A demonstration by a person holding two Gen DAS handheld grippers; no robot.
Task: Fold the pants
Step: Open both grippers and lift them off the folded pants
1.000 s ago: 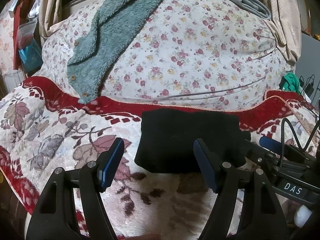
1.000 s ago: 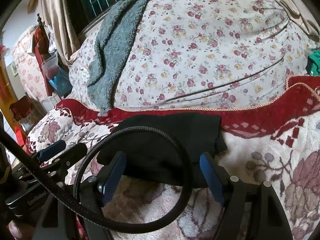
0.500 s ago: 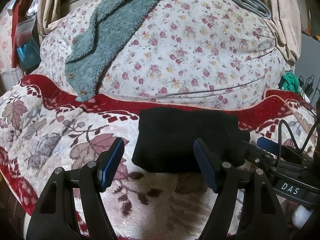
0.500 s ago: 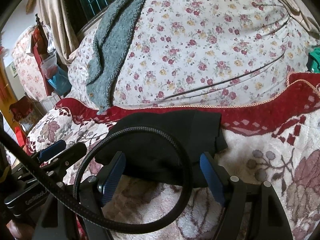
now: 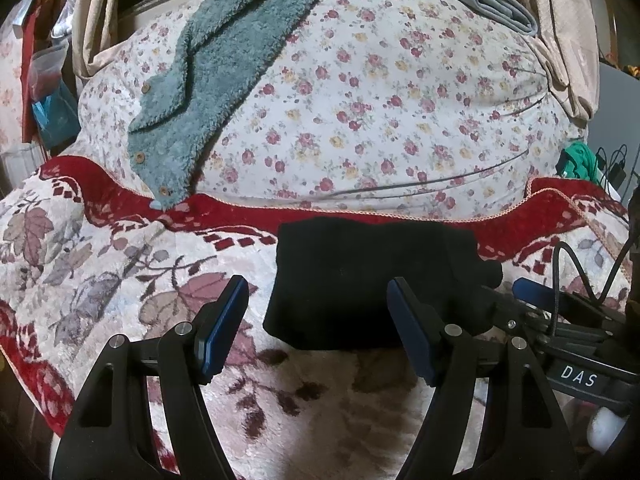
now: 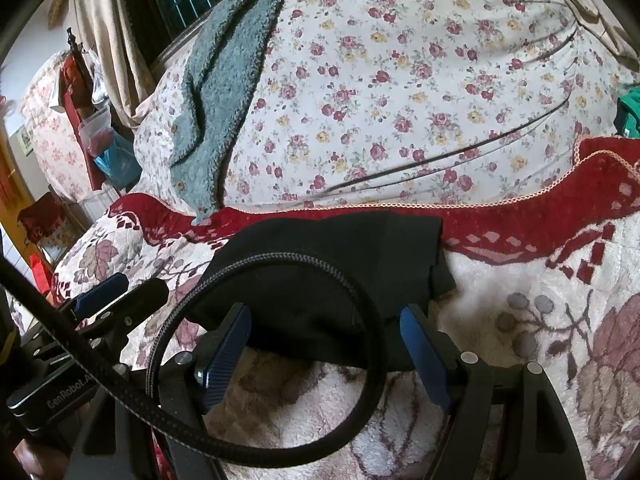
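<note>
floral quilt [image 5: 380, 112] heaped behind | leaf-pattern blanket [image 5: 100, 272] spread in front | black pants [image 5: 368, 280] folded compact on blanket, by its red border | left gripper [image 5: 316, 324] jaws apart, empty | right gripper [image 6: 324, 344] jaws apart, empty, near pants' front edge

Home bedroom: floral quilt [image 5: 400, 92], blanket [image 5: 100, 264].

The folded pants [image 5: 372, 280] lie on the blanket [image 5: 120, 264] just before the quilt mound [image 5: 380, 112], on whose left slope a fleece garment [image 5: 224, 64] hangs, with the left gripper [image 5: 316, 328] and right gripper [image 6: 324, 352] near them.
</note>
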